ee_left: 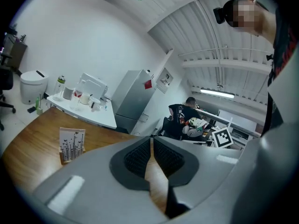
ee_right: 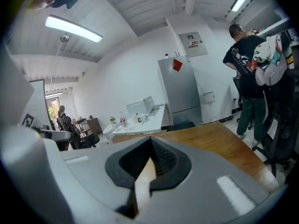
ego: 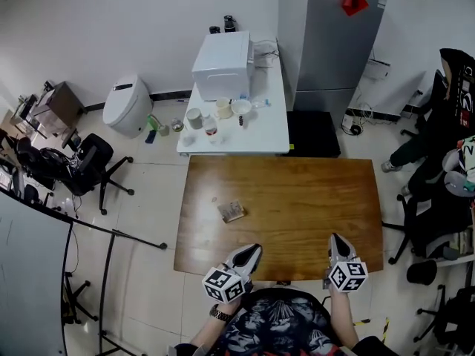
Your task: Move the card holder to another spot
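Observation:
The card holder (ego: 232,212) is a small stand with a printed card, set on the left half of the wooden table (ego: 297,191). It also shows in the left gripper view as the card holder (ee_left: 71,144), ahead and to the left of the jaws. My left gripper (ego: 250,252) hovers over the table's near edge, below and right of the holder, shut with nothing between its jaws. Over the near right edge, my right gripper (ego: 335,241) is also shut and empty. In their own views the left gripper (ee_left: 150,147) and right gripper (ee_right: 150,149) have tips that meet.
A white side table (ego: 245,128) with a white box (ego: 223,64), cups and bottles stands beyond the wooden table. A grey cabinet (ego: 334,39) stands at the back right. Office chairs (ego: 93,165) are at the left, and a seated person (ego: 438,117) at the right.

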Demonstrator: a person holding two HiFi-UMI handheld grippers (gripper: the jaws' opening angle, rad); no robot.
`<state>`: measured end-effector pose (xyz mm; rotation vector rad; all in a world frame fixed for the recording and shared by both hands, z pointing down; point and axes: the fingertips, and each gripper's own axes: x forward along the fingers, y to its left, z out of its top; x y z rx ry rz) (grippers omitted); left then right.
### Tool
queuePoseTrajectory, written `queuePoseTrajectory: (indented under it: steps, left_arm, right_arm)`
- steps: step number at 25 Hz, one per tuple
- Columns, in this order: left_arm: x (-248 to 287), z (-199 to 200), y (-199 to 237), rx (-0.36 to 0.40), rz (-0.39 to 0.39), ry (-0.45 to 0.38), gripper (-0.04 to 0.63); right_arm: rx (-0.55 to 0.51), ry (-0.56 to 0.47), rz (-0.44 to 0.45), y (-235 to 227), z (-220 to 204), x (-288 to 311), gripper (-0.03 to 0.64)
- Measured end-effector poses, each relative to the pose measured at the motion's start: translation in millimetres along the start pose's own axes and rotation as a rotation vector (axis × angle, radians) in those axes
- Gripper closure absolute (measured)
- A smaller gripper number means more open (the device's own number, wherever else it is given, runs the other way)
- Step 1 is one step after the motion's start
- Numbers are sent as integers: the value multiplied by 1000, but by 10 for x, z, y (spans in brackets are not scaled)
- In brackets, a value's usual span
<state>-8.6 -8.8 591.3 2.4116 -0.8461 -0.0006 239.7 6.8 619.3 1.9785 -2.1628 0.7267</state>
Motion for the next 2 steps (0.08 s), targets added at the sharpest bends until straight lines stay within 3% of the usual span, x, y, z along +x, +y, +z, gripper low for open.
queuePoseTrajectory:
  steps: [2]
  left_arm:
    - [-40,26,51,5,22,-11,580]
  right_arm:
    - [-16,-4,32,75,64,82,601]
